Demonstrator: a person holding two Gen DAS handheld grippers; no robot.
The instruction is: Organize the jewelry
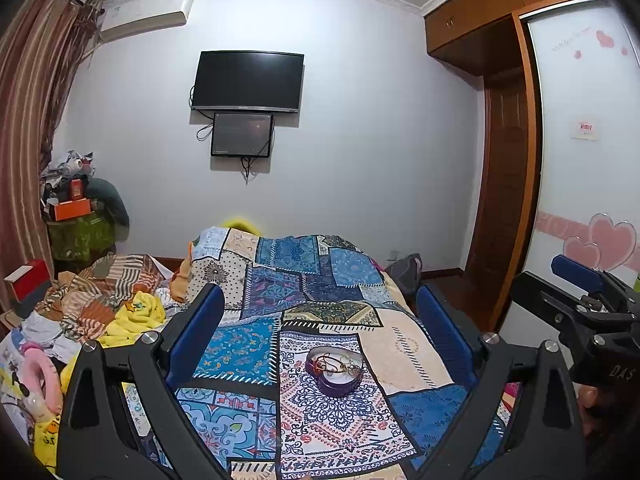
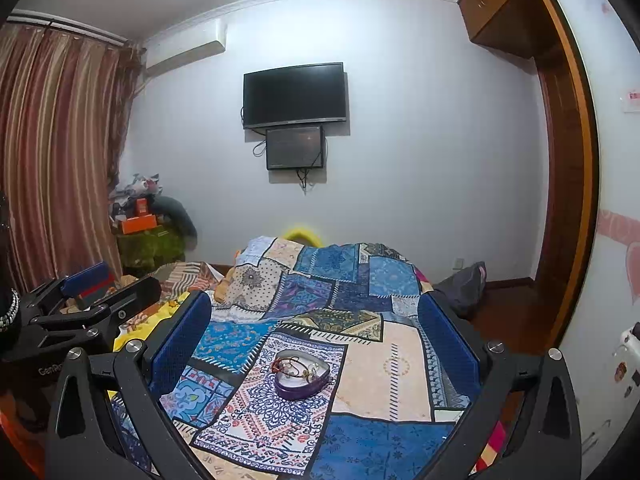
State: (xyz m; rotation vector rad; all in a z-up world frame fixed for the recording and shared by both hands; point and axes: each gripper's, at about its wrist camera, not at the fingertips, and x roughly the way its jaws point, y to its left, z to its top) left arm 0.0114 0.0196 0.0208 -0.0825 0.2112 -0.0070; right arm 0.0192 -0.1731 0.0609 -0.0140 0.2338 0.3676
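Scene: a bedroom, both handheld grippers held above a bed (image 1: pixel 404 344) covered with a patchwork quilt (image 1: pixel 304 280) of blue, cream and navy panels.
Jewelry dish: a purple heart-shaped dish (image 1: pixel 335 369) sits on a white-and-navy patterned panel of the quilt, near the middle of the bed.
Jewelry: a tangle of thin chains and rings (image 1: pixel 336 364) lies inside the dish, on its pale lining; single pieces are too small to tell apart.
Left gripper: the left gripper (image 1: pixel 320 316) is spread wide with nothing between its blue-padded fingers (image 1: pixel 196 332); in the left wrist view the dish lies between the two fingers and below them, untouched.
Right gripper: the right gripper (image 2: pixel 316 320) is likewise wide apart and holds nothing; in the right wrist view the dish (image 2: pixel 302 374) sits between the fingers (image 2: pixel 180 336), slightly left of centre, apart from both.
Grippers together: each shows at the edge of the other's view, side by side over the near end of the bed.
Background: a dark wall television (image 1: pixel 247 81) with a smaller screen (image 1: pixel 242 135) under it, striped curtains (image 2: pixel 56 152), a wooden wardrobe (image 1: pixel 500 120).
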